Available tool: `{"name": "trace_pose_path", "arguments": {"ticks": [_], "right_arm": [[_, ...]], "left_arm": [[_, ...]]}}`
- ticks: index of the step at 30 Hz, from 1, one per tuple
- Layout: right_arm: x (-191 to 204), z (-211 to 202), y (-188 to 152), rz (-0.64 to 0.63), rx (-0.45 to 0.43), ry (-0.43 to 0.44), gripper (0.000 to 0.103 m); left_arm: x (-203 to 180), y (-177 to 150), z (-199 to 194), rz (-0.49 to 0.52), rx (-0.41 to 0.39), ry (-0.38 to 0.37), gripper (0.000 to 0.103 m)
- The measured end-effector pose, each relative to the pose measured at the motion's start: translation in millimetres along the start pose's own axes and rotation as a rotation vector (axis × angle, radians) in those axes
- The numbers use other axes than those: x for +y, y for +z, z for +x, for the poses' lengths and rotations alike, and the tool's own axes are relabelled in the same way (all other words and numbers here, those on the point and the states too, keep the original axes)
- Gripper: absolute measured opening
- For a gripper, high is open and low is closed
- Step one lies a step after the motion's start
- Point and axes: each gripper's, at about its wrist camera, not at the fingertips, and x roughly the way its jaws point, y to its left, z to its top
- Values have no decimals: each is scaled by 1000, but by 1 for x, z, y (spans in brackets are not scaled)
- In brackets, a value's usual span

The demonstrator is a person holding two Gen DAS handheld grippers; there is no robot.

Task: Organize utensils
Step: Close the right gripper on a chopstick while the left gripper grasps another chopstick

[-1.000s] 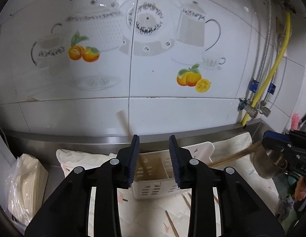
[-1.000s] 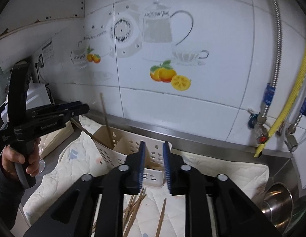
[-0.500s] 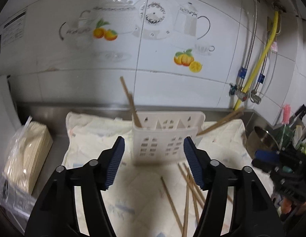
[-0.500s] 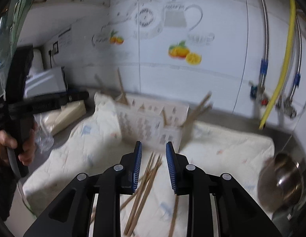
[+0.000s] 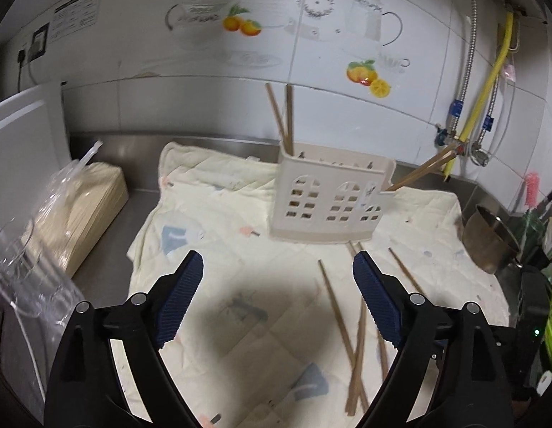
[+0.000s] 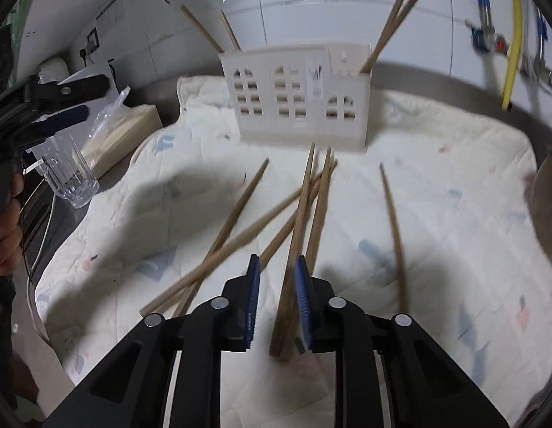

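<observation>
A white plastic utensil holder (image 5: pixel 329 196) (image 6: pixel 297 96) stands on a cream cloth (image 5: pixel 240 285) (image 6: pixel 436 196) near the wall. It holds two chopsticks at its left end (image 5: pixel 284 117) and two at its right end (image 5: pixel 422 171). Several loose wooden chopsticks (image 5: pixel 350 324) (image 6: pixel 300 221) lie on the cloth in front of it. My left gripper (image 5: pixel 277 271) is wide open and empty above the cloth. My right gripper (image 6: pixel 277 271) is open low over the loose chopsticks, with two of them between its jaws.
A clear glass mug (image 5: pixel 29 271) (image 6: pixel 70 174) and a bagged stack of paper (image 5: pixel 79 207) sit on the steel counter at the left. A steel pot (image 5: pixel 490 239) stands at the right. Pipes and a yellow hose (image 5: pixel 490 82) run down the tiled wall.
Both grippers pulled back from the holder and tilted down. The left gripper opened wide. The right gripper dropped low over the loose chopsticks.
</observation>
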Motion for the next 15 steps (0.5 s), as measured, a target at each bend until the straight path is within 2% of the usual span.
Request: {"name": "trace_pose_path", "arguments": {"ticks": [10, 15], "right_arm": [[-3, 21, -4, 30, 50, -15, 12], [-3, 28, -3, 28, 67, -38, 12]], "left_arm": [[19, -21, 1, -42, 36, -1, 85], [17, -25, 3, -27, 46, -11, 85]]}}
